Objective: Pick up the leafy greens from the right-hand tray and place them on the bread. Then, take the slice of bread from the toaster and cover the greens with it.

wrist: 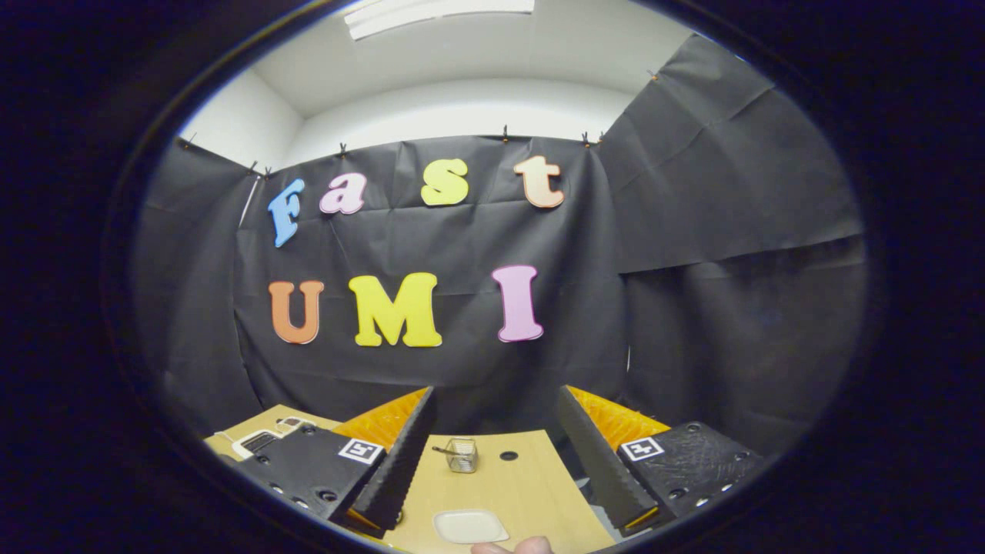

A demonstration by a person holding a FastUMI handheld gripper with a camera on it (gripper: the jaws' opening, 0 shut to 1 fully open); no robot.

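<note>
So the gripper (496, 454) is held high over the wooden table (531, 485), fingers spread wide apart with nothing between them — totally released, just looking out across the booth.

Using the little wire toaster (461, 454) as the landmark: it sits out ahead between the two fingers, nearer the left one, with a small dark hole (509, 455) in the tabletop just to its right. A white tray (470, 526) lies nearer than the toaster, down low between the fingers. Off to the toaster's left, past the left finger, there's another white-edged tray-ish thing (262, 441) at the table's far corner.

Honestly I can't make out the leafy greens anywhere — the white tray looks bare from here, and whichever tray counts as the right-hand one may be cut off behind the right finger. Can't tell if a bread slice is in the toaster either, it's too small. Something pale, maybe a fingertip (514, 546), pokes in nearer than the white tray.

My guess on handling: greens will be light, floppy and easy to bruise, so pinch a bunched bit gently. Toast is stiff but crumbly — take it by the top edge.
</note>
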